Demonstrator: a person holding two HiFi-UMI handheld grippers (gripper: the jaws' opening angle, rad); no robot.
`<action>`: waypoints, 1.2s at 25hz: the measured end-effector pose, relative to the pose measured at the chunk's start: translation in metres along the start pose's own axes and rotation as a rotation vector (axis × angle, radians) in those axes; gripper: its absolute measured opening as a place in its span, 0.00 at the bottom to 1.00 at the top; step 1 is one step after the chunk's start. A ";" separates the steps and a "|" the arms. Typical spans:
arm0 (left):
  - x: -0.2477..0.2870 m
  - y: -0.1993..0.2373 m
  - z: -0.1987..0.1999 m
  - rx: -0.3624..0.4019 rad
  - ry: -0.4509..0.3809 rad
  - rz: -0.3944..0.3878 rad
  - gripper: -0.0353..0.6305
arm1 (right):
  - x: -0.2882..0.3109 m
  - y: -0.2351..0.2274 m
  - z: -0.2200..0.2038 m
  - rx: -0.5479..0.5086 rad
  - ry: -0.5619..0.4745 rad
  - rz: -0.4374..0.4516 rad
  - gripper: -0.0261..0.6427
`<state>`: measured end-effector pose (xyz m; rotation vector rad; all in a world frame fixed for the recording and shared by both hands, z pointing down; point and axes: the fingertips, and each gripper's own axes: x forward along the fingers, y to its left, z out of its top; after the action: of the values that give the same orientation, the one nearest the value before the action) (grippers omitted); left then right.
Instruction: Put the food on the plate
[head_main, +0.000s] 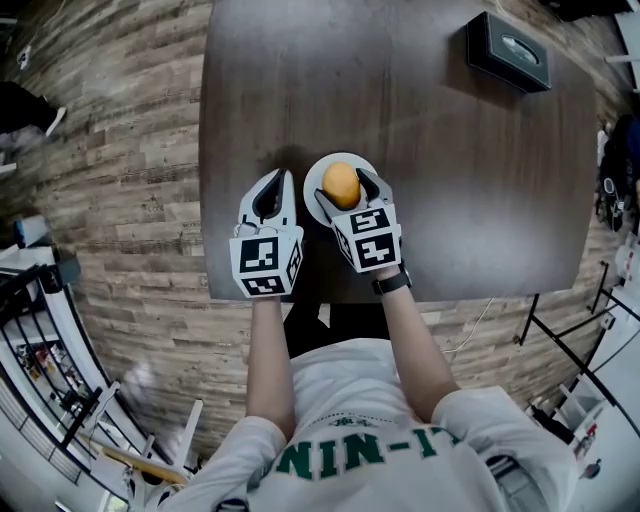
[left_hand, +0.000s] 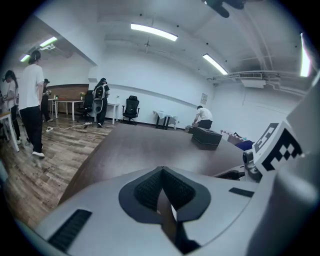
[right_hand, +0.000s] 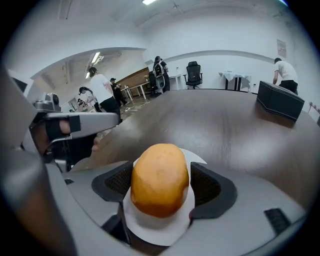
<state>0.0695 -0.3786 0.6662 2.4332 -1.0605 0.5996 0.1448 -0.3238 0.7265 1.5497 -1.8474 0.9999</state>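
Note:
An orange, egg-shaped food item (head_main: 341, 185) (right_hand: 160, 180) rests on a small white plate (head_main: 313, 200) (right_hand: 150, 227) near the front edge of the dark table (head_main: 450, 150). My right gripper (head_main: 346, 188) (right_hand: 161, 186) straddles it. The jaws stand wide on either side, and a sliver of plate shows between the food and the right pad. My left gripper (head_main: 281, 188) (left_hand: 161, 172) lies on the table just left of the plate. Its jaws are shut tip to tip with nothing in them.
A dark tissue box (head_main: 508, 52) (right_hand: 280, 100) (left_hand: 206, 136) stands at the table's far right corner. Wooden floor surrounds the table. Several people and office chairs are in the room behind, far from the table.

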 end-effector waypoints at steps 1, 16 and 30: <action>-0.001 0.000 0.000 -0.001 -0.001 -0.001 0.07 | 0.000 0.000 0.001 0.008 -0.004 0.000 0.60; -0.016 -0.004 0.011 -0.057 -0.030 -0.005 0.07 | -0.022 0.005 0.019 0.054 -0.108 0.022 0.63; -0.041 -0.021 0.042 -0.020 -0.087 -0.011 0.07 | -0.086 -0.022 0.046 0.134 -0.276 -0.075 0.45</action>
<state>0.0689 -0.3643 0.6056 2.4653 -1.0811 0.4815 0.1873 -0.3116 0.6362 1.9046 -1.9184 0.9296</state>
